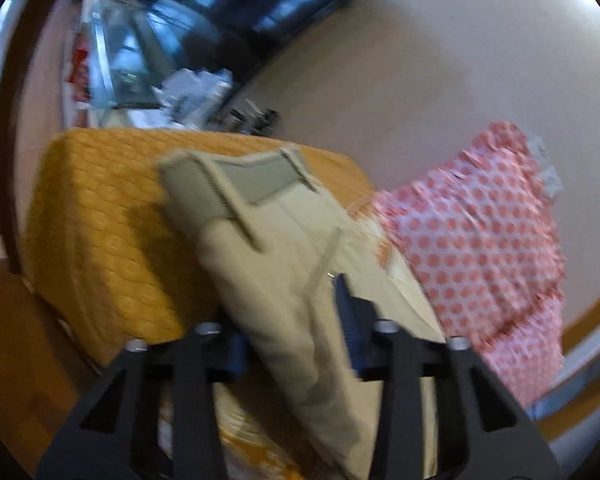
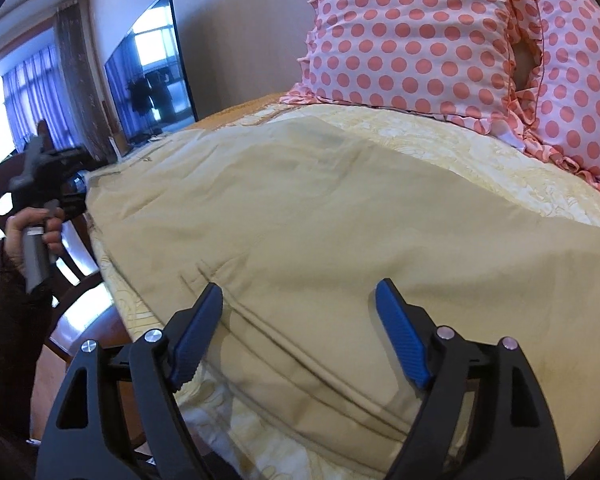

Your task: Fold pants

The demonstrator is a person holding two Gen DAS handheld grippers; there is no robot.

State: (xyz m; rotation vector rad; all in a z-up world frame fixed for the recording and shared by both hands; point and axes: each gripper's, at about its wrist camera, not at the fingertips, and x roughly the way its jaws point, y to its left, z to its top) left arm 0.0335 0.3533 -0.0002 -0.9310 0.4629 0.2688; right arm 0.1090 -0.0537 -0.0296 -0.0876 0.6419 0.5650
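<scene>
The pants (image 2: 300, 208) lie spread across my bed (image 1: 100, 240), a beige sheet of cloth filling the middle of the right wrist view, the waistband end running off toward 9 o'clock and the nearer hem edge at 6 o'clock. In the left wrist view the same pants rise as a lifted ridge from 6 o'clock up to 12 o'clock, the waistband and belt loops at the top, lying over the orange bedspread.

I judge this to be the 1st lengthwise fold: 1 edge is gathered and raised, ready to be carried across the other half. The view is blurred, so I read that loosely.

My left gripper (image 1: 296, 344) has cloth bunched between its 2 blue pads, and the fingers look drawn in close against it, so I take it as pinching the pants. My right gripper (image 2: 300, 320) stands with its fingers wide apart, straddling the near seam at 6 o'clock, holding nothing; whether the tips touch the cloth I cannot tell.

Next I would close the right on the near edge, then move both tools together so the fold lands even and the seams line up.

My left hand (image 2: 32, 232) shows at 9 o'clock in the right view, wrapped around the handle, tool pointed at the waistband. The polka-dot pillows (image 2: 420, 36) sit beyond at 1 o'clock, apart from the pants.
</scene>
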